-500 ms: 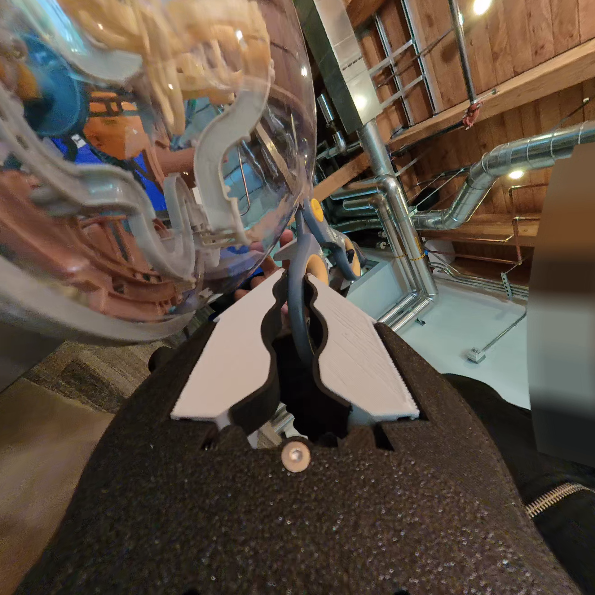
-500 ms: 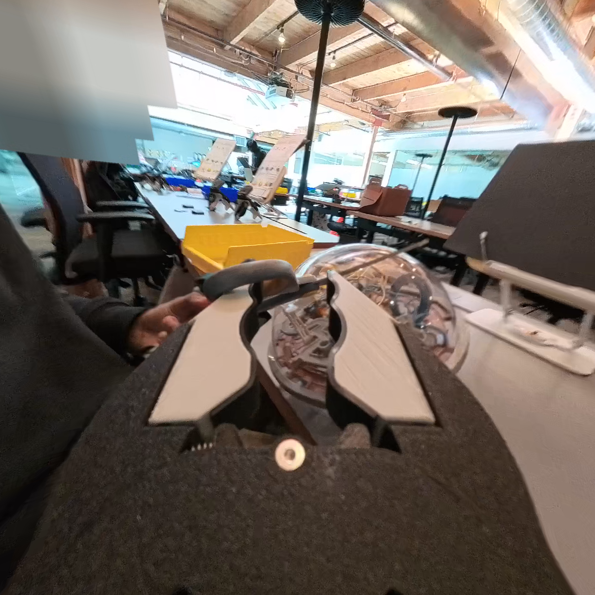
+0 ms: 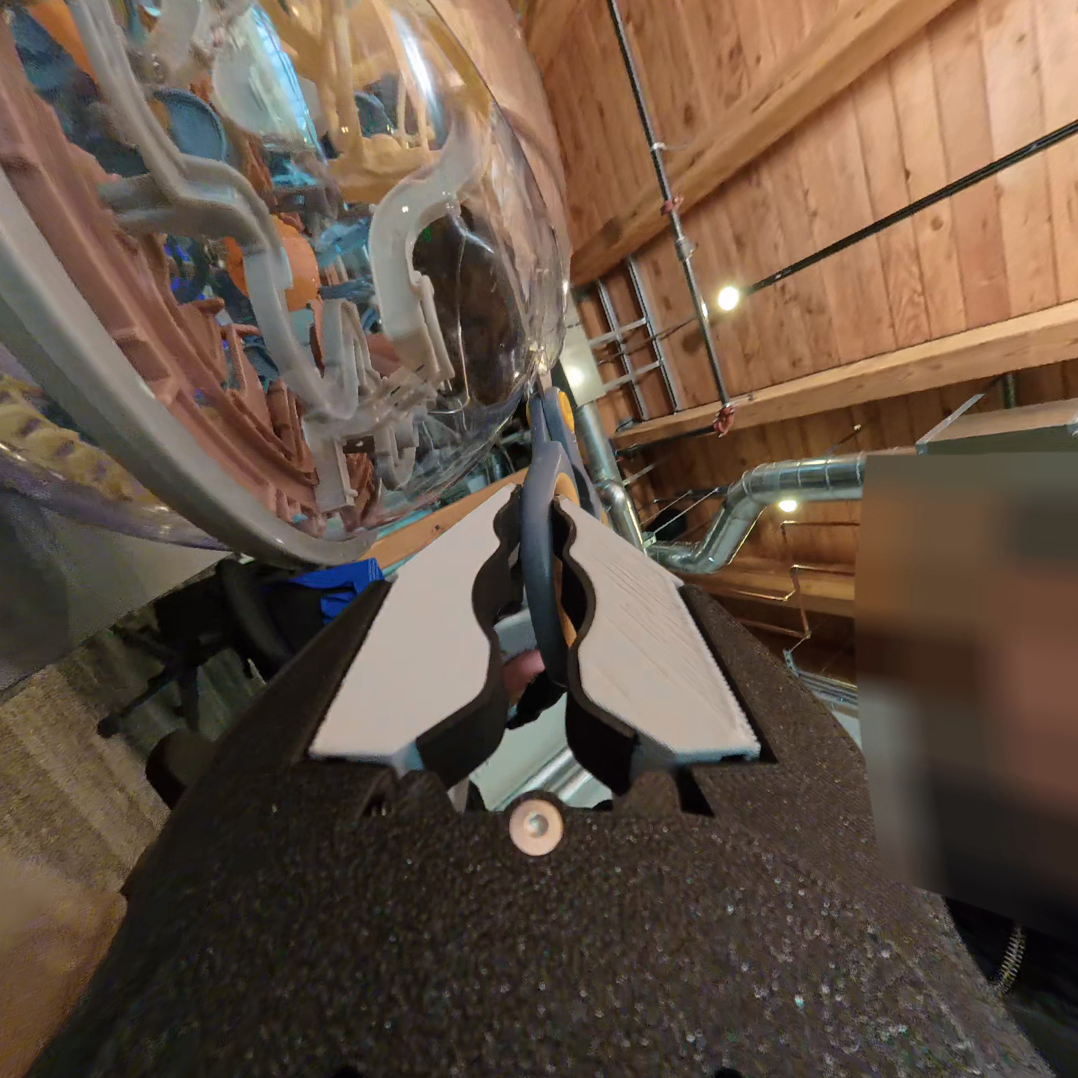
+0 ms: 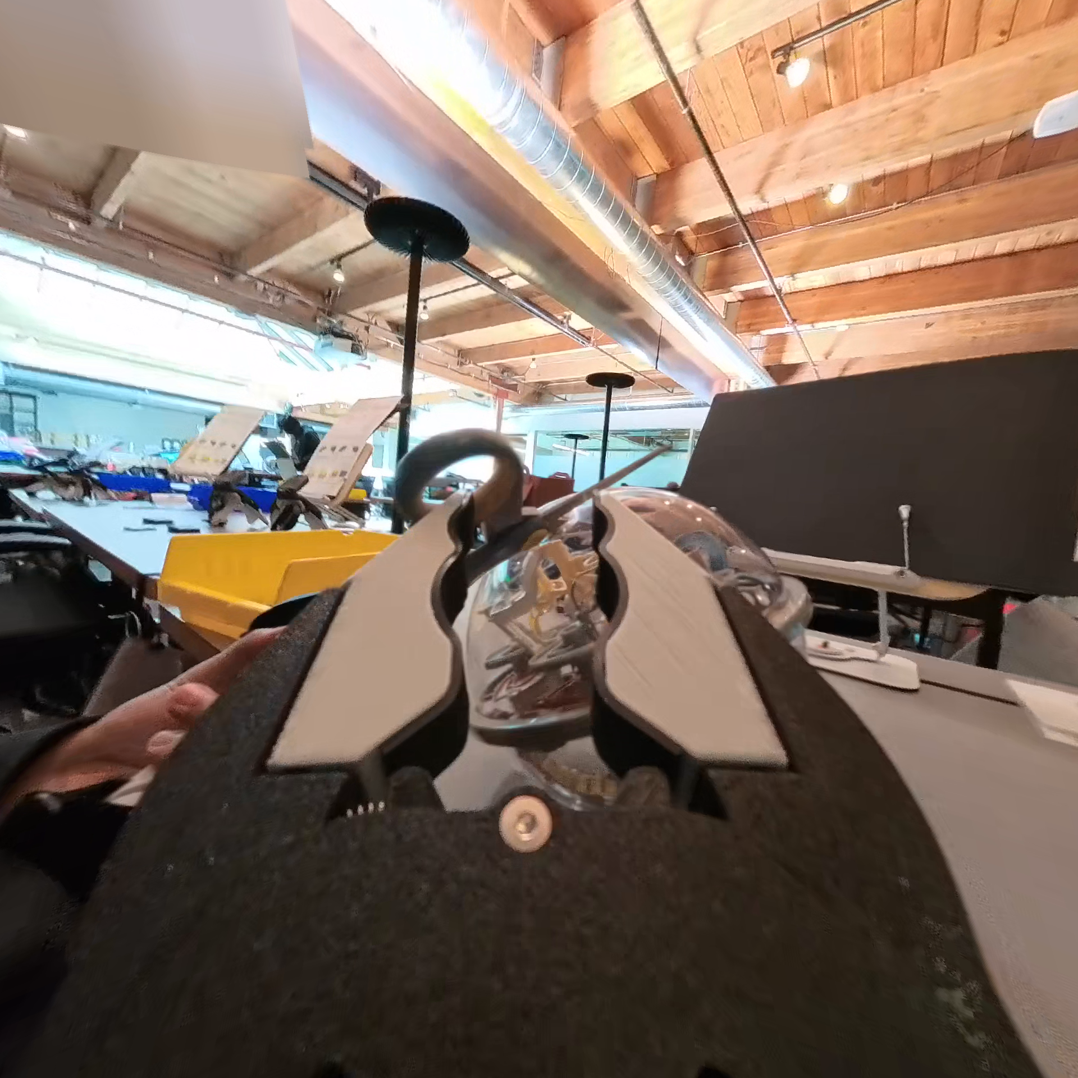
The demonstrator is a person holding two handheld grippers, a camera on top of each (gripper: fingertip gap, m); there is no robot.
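Here the left gripper (image 3: 534, 513) is clamped narrow on the grey handle of the scissors (image 3: 545, 583), blades pointing out past the sphere (image 3: 280, 280), a clear maze ball just beside it. The right gripper (image 4: 528, 513) stands wide, straddling the sphere on the table (image 4: 962, 816). The scissors loop touches its left finger, probably only resting there.

I see grey-and-orange-handled scissors (image 3: 545, 583) clamped upright between my left fingers, blade tip touching the clear plastic maze-filled sphere (image 3: 280, 280) (image 4: 560, 618) on the table.
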